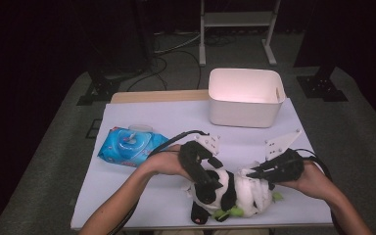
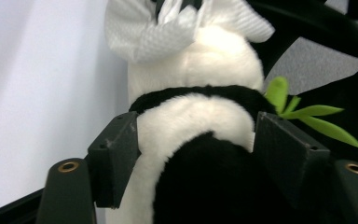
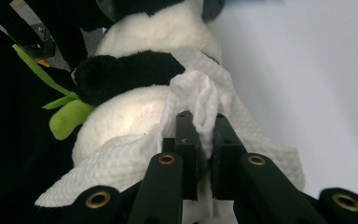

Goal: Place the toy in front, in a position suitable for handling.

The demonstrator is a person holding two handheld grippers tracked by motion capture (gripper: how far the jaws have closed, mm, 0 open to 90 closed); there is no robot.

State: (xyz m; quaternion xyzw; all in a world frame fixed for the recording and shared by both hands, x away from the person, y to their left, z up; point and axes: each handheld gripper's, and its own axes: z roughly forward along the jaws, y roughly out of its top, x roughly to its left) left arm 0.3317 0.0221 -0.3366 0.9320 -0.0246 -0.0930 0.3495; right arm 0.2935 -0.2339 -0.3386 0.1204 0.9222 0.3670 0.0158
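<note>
Near the table's front edge, a plush panda [image 1: 220, 192] lies gripped about its head by the left gripper [image 1: 201, 174]. A white wipe [image 3: 205, 100], pressed on its body, is pinched by the right gripper [image 1: 254, 172]. Farther off are a wipes pack [image 1: 129, 146] and a white bin [image 1: 245, 98].

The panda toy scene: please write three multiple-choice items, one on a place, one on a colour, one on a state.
1. Where is the white bin?
A. at the table's far side
B. beside the panda toy
C. on the floor

2. What colour is the wipes pack?
A. red
B. blue
C. yellow

3. What does the right hand-held gripper hold?
A. nothing
B. a green leaf
C. a white wipe

Answers:
1 A, the high view shows it far behind the panda toy.
2 B, its wrapper is blue.
3 C, its jaws are shut on the white wipe lying against the toy, while the left hand-held gripper straddles the toy.
</note>
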